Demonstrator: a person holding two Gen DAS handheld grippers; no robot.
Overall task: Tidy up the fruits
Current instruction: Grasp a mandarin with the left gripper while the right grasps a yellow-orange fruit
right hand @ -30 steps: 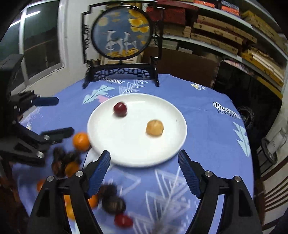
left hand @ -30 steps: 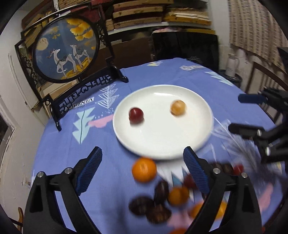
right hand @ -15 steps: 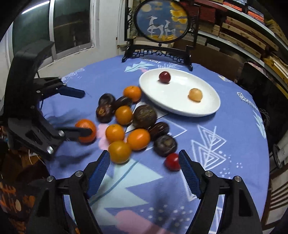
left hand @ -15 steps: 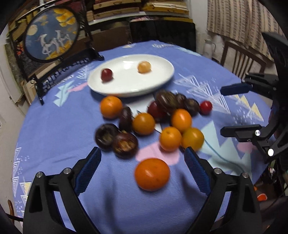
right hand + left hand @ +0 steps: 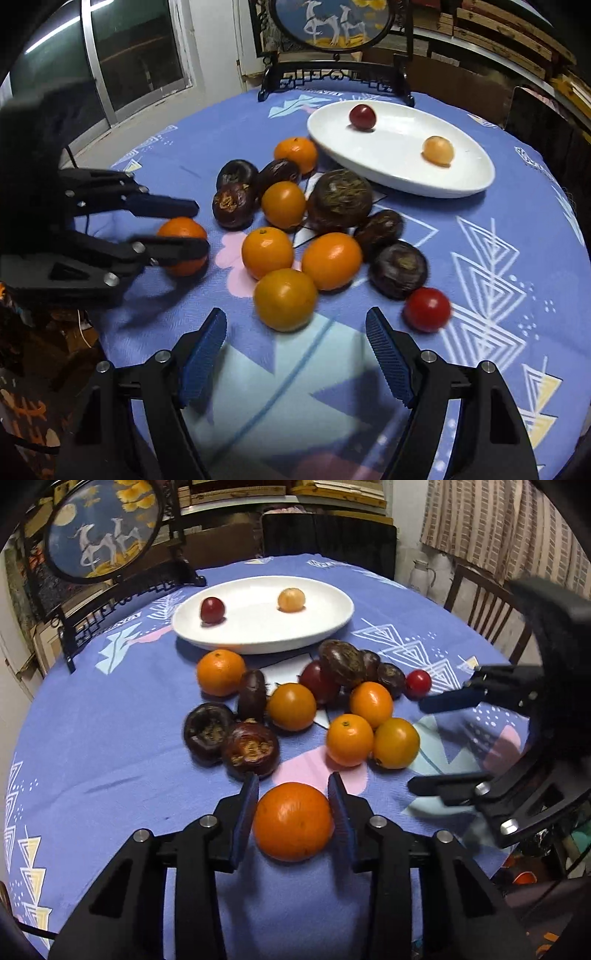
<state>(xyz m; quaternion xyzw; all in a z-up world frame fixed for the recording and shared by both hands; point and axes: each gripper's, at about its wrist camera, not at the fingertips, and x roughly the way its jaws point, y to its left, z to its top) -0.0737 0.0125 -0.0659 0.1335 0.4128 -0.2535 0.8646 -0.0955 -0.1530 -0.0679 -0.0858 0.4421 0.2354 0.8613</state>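
Note:
My left gripper (image 5: pixel 293 812) is shut on a large orange (image 5: pixel 293 821) that rests on the blue tablecloth at the near edge; the same grip shows in the right wrist view (image 5: pixel 183 245). A pile of oranges (image 5: pixel 349 740) and dark brown fruits (image 5: pixel 251 751) lies beyond it, with a red tomato (image 5: pixel 418 682) at the right. The white plate (image 5: pixel 325 627) behind holds a dark red fruit (image 5: pixel 212 609) and a pale yellow fruit (image 5: pixel 291 599). My right gripper (image 5: pixel 295 349) is open and empty, just short of a yellow-orange fruit (image 5: pixel 285 299).
A round painted screen on a black stand (image 5: pixel 101 535) stands at the table's far left. A wooden chair (image 5: pixel 484 602) and a dark chair (image 5: pixel 328 539) sit beyond the table. The window (image 5: pixel 140 55) is to the left in the right wrist view.
My left gripper has closed on the large orange, which was between open fingers half a second ago. My right gripper has moved closer to the fruit pile.

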